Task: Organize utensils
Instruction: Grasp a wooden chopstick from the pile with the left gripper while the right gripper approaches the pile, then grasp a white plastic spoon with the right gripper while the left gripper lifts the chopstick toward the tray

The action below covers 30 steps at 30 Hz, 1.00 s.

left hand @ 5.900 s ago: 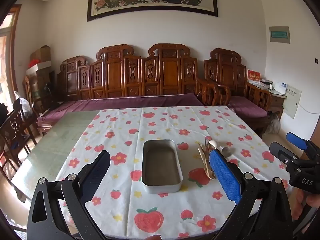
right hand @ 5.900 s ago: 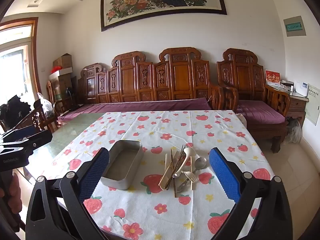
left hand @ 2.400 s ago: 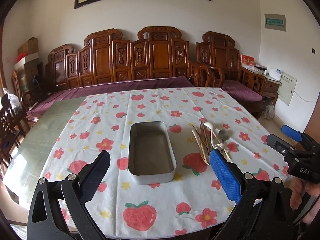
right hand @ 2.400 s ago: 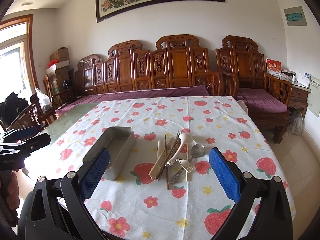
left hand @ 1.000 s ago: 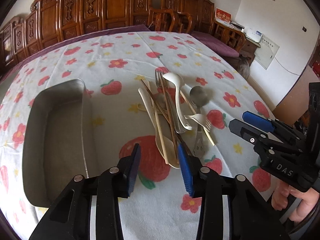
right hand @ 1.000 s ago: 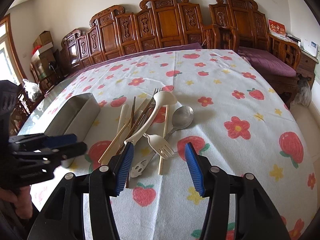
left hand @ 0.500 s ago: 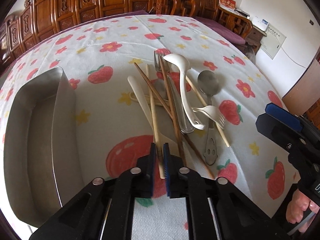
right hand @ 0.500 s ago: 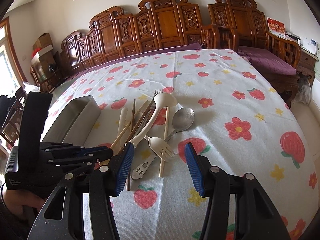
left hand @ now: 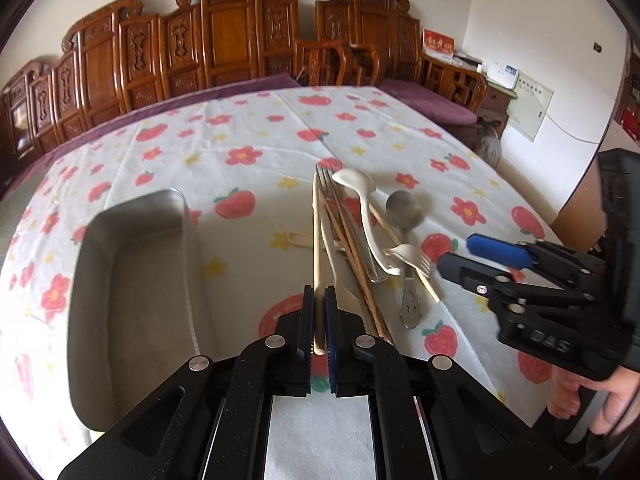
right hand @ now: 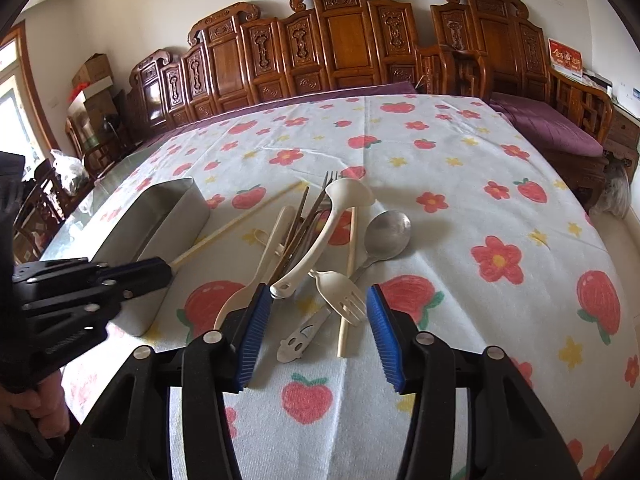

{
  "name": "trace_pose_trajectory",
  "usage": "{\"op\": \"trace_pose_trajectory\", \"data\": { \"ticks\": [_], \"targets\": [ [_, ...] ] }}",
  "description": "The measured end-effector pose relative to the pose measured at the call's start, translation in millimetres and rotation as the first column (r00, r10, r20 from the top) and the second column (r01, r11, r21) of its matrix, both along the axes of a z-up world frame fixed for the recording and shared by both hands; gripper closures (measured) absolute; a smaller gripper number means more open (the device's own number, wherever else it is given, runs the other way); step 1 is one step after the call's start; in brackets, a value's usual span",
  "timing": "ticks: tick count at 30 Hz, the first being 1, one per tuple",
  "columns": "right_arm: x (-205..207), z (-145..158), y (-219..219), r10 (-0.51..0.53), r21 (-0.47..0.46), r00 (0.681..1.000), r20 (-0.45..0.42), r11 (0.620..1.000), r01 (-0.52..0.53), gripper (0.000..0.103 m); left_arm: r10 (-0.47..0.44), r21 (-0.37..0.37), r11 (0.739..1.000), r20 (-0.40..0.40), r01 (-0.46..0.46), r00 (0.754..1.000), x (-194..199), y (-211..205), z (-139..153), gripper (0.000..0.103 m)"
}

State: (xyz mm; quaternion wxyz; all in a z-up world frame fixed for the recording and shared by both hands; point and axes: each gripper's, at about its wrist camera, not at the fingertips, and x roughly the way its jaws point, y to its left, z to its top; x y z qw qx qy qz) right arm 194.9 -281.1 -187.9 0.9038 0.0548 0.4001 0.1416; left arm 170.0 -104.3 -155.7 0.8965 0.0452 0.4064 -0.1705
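Note:
A pile of utensils lies on the strawberry tablecloth: a cream ladle (right hand: 320, 236), a metal spoon (right hand: 386, 234), a cream fork (right hand: 340, 292), brown chopsticks (left hand: 352, 248) and a metal fork. My left gripper (left hand: 319, 292) is shut on a pale wooden chopstick (left hand: 317, 236) and holds it lifted off the pile; it also shows in the right wrist view (right hand: 236, 222). A metal tray (left hand: 136, 280) sits left of the pile. My right gripper (right hand: 318, 304) is open, its pads (right hand: 256, 320) flanking the near end of the pile.
The tablecloth (right hand: 460, 184) covers the table, with a bare glass strip at its left edge (right hand: 76, 220). Carved wooden benches (right hand: 340, 44) stand behind and to the right. The tray also shows in the right wrist view (right hand: 160, 232).
My left gripper closed on the pale chopstick and raised it off the pile, its far end swinging left toward the tray. The right gripper stayed in place, open.

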Motion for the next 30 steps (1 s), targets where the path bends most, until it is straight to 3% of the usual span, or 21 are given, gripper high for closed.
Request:
{"op": "trace_pose_trajectory", "data": {
  "ticks": [5,14,22,30],
  "targets": [
    [14.8,-5.0,11.4,0.012,-0.001,1.0,-0.008,1.0,-0.012,0.058,0.01,-0.055,0.998,0.031,-0.008,0.999,-9.1,19.3,7.8,0.099],
    [61.1,-14.5,31.5,-0.01,-0.055,1.0,-0.016,0.998,0.009,0.072,0.04,-0.089,0.995,0.034,-0.037,0.999,-4.2,44.5,12.1,0.099],
    [92.2,-35.8,25.6,-0.054,-0.053,0.994,-0.093,0.997,0.049,0.084,0.06,-0.111,0.992,0.043,-0.055,0.997,-2.1,56.8,18.6,0.099],
    [97.6,-47.6,25.7,-0.067,-0.073,0.989,-0.128,0.996,0.058,0.084,0.051,-0.107,0.993,0.057,-0.045,0.997,-5.6,54.2,24.5,0.099]
  ]
}}
